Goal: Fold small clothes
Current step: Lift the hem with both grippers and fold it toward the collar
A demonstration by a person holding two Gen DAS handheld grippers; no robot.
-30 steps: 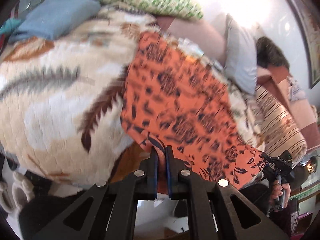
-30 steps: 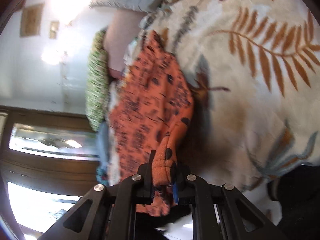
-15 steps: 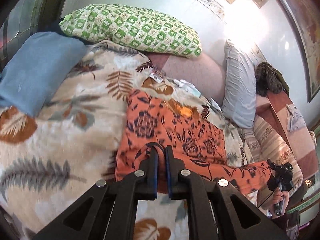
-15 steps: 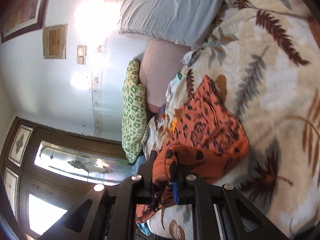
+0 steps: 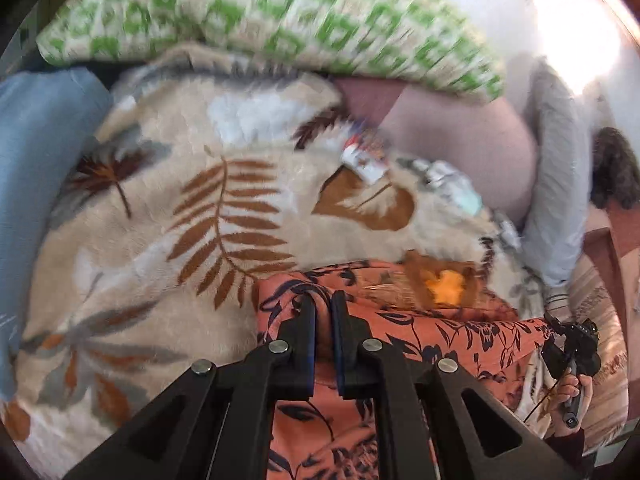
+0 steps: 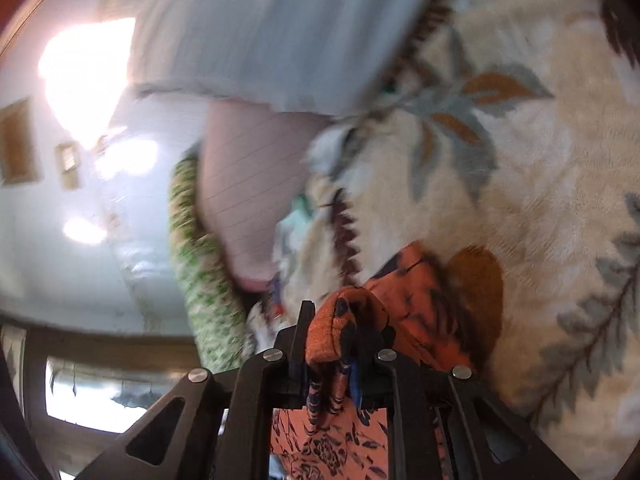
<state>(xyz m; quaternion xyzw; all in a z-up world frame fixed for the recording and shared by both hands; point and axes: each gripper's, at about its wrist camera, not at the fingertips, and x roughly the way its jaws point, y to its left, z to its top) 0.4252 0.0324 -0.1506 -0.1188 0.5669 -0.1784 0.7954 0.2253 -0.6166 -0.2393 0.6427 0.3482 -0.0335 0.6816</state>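
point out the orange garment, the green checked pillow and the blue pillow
orange garment (image 5: 460,332), left wrist view, on the flat printed cloth.
green checked pillow (image 5: 280,12), left wrist view, on its middle.
blue pillow (image 5: 36,152), left wrist view, on its face.

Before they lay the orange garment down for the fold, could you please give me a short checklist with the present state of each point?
1. Left tongs shut on the garment: ok.
2. Right tongs shut on the garment, cloth bunched between them: ok.
3. Edge between the two tongs taut: ok in the left view.
4. Garment flat on the blanket: not ok, its near part is lifted.
5. Small packet lies apart from the garment: ok.
6. Far hem smooth: cannot tell, blurred.
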